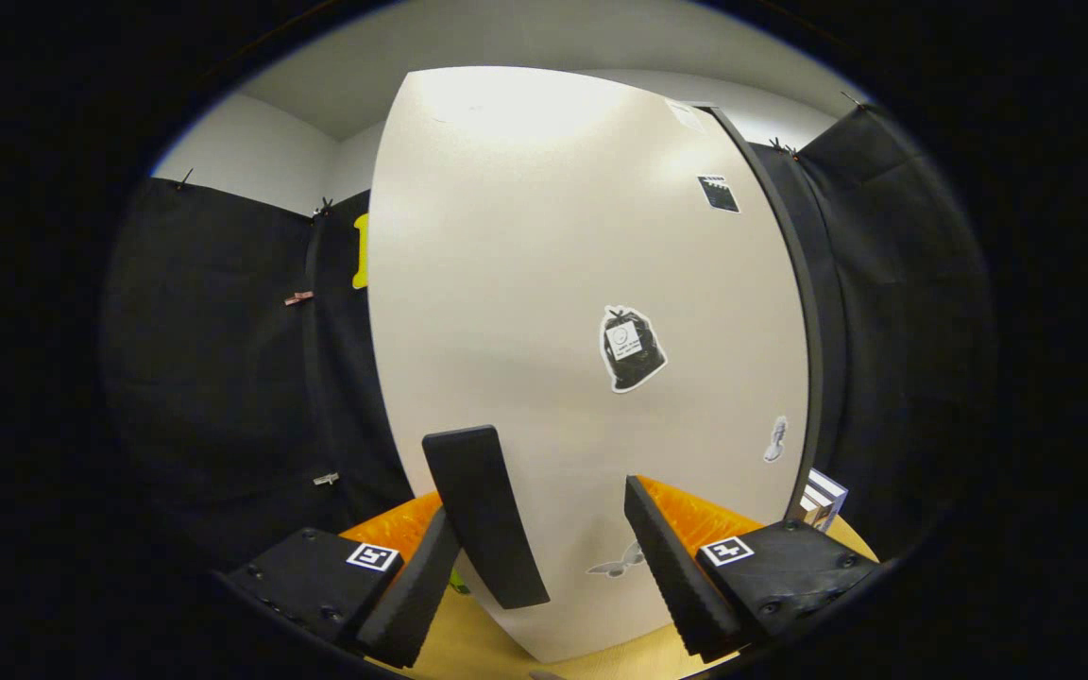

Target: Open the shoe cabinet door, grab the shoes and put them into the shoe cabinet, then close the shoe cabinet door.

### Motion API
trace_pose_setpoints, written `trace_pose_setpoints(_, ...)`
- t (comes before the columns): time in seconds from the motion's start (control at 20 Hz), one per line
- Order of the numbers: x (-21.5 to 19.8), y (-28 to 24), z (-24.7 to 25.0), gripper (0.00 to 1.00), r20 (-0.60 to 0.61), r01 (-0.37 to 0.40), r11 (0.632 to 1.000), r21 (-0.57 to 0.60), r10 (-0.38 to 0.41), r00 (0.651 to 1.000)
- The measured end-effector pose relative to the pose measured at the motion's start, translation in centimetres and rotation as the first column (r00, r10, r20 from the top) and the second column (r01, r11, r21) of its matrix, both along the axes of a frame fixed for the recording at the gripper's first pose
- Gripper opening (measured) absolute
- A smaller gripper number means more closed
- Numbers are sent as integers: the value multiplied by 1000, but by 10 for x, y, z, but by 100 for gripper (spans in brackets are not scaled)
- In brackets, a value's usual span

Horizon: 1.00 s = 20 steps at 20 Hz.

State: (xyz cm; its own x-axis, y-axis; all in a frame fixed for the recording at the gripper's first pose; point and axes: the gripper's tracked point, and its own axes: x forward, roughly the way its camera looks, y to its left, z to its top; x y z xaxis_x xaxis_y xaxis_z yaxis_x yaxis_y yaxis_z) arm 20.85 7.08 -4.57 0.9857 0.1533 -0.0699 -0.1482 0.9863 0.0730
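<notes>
Gripper view: claw [544,557] spread, cabinet door [553,283] just ahead, its handle [485,515] between the fingers, untouched.

Cabinet door [544,312] blocks everything behind it; can't see inside the cabinet. Door's bottom corner runs down between my fingers [695,576], which stand apart, nothing pressed on either. Black handle [484,515] hides a strip of door; can't tell if my left finger touches it. Stickers [632,348] too small to make out. Wooden surface [468,642] mostly cut off below me.
</notes>
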Motion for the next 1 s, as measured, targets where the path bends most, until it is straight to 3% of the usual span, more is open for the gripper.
trace_pose_setpoints(0.5,59,25,-6,100,27,17,999,-48,-16,1000)
trace_pose_setpoints(1.0,71,37,-21,98,-6,20,998,-58,-20,1000)
